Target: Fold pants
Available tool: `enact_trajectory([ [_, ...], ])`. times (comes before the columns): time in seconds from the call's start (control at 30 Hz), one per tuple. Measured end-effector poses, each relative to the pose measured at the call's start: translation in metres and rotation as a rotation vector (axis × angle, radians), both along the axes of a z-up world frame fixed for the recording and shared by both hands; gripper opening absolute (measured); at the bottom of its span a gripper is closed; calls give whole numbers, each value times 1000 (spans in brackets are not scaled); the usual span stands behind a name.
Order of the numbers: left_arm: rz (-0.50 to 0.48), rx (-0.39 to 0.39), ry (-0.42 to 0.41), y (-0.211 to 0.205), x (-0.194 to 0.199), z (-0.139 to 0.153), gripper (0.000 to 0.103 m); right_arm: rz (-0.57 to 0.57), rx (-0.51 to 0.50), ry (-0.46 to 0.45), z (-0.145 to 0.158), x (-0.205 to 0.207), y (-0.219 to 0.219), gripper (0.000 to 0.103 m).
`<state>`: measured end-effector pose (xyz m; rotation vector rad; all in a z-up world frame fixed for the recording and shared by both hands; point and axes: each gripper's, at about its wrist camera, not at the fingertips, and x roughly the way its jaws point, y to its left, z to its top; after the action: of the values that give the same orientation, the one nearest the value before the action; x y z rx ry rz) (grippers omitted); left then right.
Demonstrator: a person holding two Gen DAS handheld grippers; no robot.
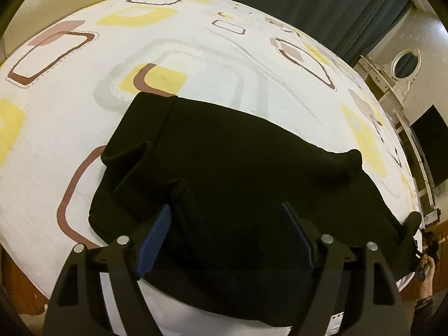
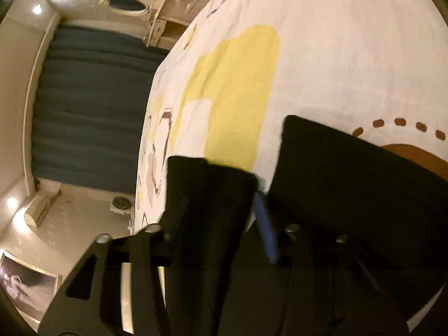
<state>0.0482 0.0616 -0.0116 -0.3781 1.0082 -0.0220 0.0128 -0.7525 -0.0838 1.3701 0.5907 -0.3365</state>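
The black pants [image 1: 238, 168] looked soft and limp on the bed [image 1: 70, 140], best pinched at the hem; the left gripper [image 1: 226, 224] stood released, and the right gripper [image 2: 252, 210] I could not tell.

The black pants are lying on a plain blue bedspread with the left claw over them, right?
Not quite. The bedspread is white with yellow and brown shapes, not plain blue; the left wrist view shows it. The rest holds: the black pants lie on it, with the left claw over them.
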Motion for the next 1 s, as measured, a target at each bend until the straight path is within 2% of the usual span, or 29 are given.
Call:
enact_trajectory([
  [0.03,2,-7,0,1,0,-1,78,-6,6,3,-2,3,-1,28],
  [0.1,3,-14,2,1,0,-1,78,-19,35,0,-10,1,-4,10],
  [0.17,4,-25,2,3,0,-1,78,-41,82,-26,-18,0,-6,6],
  [0.37,29,-99,12,12,1,-2,78,-31,45,-12,-7,0,0,8],
  [0.53,31,-121,13,14,1,-3,78,-40,35,12,-5,10,4,12],
  [0.63,26,-113,12,13,1,-3,78,-44,32,-2,-7,17,2,20],
  [0.73,28,-111,14,13,1,-3,78,-51,33,-35,-6,27,2,31],
  [0.8,33,-122,15,14,1,-3,78,-58,40,-69,-2,29,1,44],
  [0.87,37,-135,14,16,1,-3,78,-52,23,-77,0,30,1,46],
  [0.93,35,-138,15,16,2,-4,78,-25,-17,-45,1,33,2,42],
  [0.97,34,-136,15,16,2,-5,78,-7,-38,-15,0,36,3,30],
  [1.0,33,-133,15,15,2,-5,78,6,-34,2,-3,37,3,5],
])
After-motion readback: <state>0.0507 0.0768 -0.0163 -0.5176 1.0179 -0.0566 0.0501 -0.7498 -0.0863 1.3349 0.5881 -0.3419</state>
